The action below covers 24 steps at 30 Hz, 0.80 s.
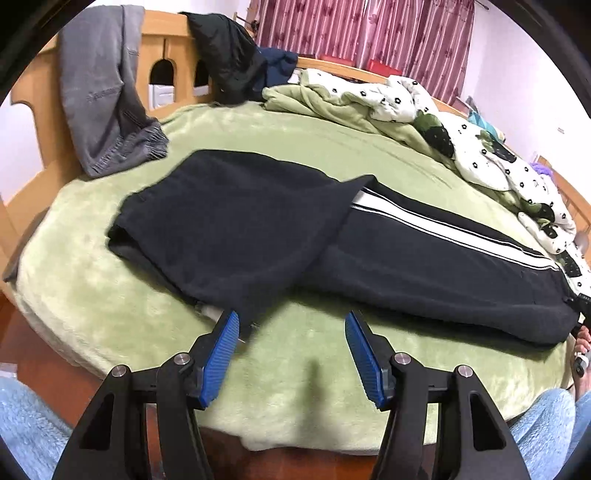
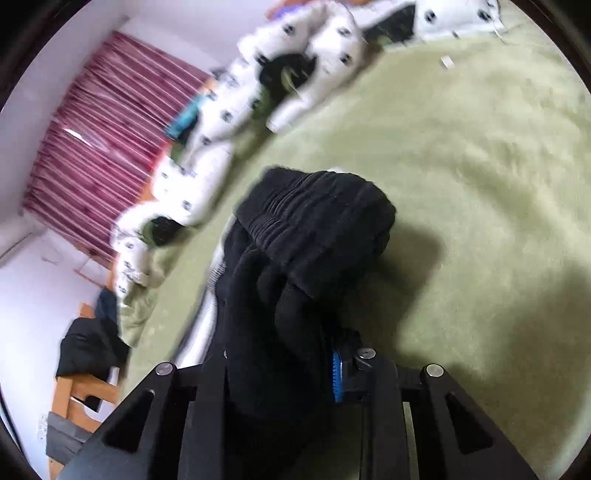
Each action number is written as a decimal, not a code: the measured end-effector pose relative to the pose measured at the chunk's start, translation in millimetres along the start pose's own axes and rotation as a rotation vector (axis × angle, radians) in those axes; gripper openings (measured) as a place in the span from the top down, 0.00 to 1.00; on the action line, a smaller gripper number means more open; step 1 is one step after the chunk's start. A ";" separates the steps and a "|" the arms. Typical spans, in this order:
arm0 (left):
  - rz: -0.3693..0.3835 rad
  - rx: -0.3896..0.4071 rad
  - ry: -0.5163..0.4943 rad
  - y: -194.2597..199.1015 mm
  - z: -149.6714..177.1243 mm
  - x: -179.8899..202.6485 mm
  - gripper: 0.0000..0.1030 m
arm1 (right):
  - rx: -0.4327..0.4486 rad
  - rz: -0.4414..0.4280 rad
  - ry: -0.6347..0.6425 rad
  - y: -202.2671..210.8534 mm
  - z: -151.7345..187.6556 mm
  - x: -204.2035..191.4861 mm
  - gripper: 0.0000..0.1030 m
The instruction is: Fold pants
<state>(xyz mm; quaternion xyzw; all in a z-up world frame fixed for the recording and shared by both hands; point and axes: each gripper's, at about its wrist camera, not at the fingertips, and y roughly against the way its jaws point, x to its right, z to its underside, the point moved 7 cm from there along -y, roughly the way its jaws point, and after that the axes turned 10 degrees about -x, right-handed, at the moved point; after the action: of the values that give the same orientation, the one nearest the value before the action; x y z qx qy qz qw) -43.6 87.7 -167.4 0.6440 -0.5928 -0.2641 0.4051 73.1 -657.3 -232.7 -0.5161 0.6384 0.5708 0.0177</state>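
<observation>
Black pants (image 1: 258,229) with white side stripes (image 1: 443,229) lie lengthwise on the green blanket (image 1: 110,317), one end folded over the middle. My left gripper (image 1: 291,325) is open with blue pads (image 1: 218,358), just in front of the pants' near edge, holding nothing. My right gripper (image 2: 314,354) is shut on the bunched elastic end of the pants (image 2: 317,229) and holds it lifted above the blanket (image 2: 480,184). In the left wrist view that held end is at the far right (image 1: 576,306).
A rumpled white patterned duvet (image 1: 480,155) lies along the bed's far side. Grey pants (image 1: 103,96) and a black garment (image 1: 229,62) hang over the wooden headboard (image 1: 170,40). Pink curtains (image 1: 369,29) are behind. My blue-clad legs (image 1: 29,424) are at the bed's near edge.
</observation>
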 end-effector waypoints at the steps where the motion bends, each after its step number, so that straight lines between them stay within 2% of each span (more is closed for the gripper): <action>1: -0.017 0.002 0.004 0.9 1.0 -5.8 0.44 | -0.010 0.022 0.032 -0.3 4.5 -0.7 0.67; 3: -0.012 0.001 0.018 1.1 1.8 -14.6 0.44 | -0.002 0.065 0.095 9.9 11.6 -2.4 0.65; 5: 0.008 -0.012 0.030 -2.0 2.6 -21.5 0.44 | 0.044 0.145 0.143 30.1 19.6 -3.4 0.58; 6: 0.046 -0.021 0.031 -5.4 1.9 -23.7 0.44 | 0.058 0.173 0.159 39.4 24.5 -5.1 0.58; 9: 0.092 -0.061 0.022 -18.9 -1.5 -19.0 0.44 | 0.080 0.223 0.203 65.5 40.2 -23.0 0.58; 10: 0.115 -0.071 0.015 -26.1 -3.8 -15.5 0.51 | 0.092 0.225 0.212 71.8 44.4 -30.7 0.58; 11: 0.118 -0.080 0.006 -30.5 -3.9 -13.6 0.68 | 0.103 0.223 0.223 78.3 49.0 -40.5 0.58; 13: 0.044 -0.107 -0.041 -47.1 -12.3 -11.7 0.91 | 0.120 0.209 0.250 88.2 62.0 -68.9 0.58; 14: 0.050 -0.101 -0.038 -46.9 -17.7 -11.9 0.91 | 0.124 0.196 0.268 89.9 70.1 -87.4 0.58; 15: 0.099 -0.079 -0.010 -41.6 -32.0 -14.3 0.91 | 0.125 0.182 0.288 89.7 77.9 -104.3 0.58; 17: 0.130 -0.022 0.009 -28.0 -57.5 -17.3 0.91 | 0.119 0.152 0.325 82.9 90.6 -136.3 0.57; 21: 0.051 0.182 -0.021 0.2 -135.9 -28.1 0.91 | 0.075 0.070 0.371 43.8 125.1 -209.3 0.57; 24: 0.038 0.234 0.013 -4.1 -176.4 -41.7 0.91 | 0.004 0.028 0.377 7.0 148.7 -250.7 0.57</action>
<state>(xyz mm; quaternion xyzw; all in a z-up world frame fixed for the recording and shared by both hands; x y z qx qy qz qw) 96.7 165.1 -82.7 0.6770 -0.6291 -0.1813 0.3361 101.2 -387.4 -126.1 -0.6050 0.6386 0.4629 -0.1090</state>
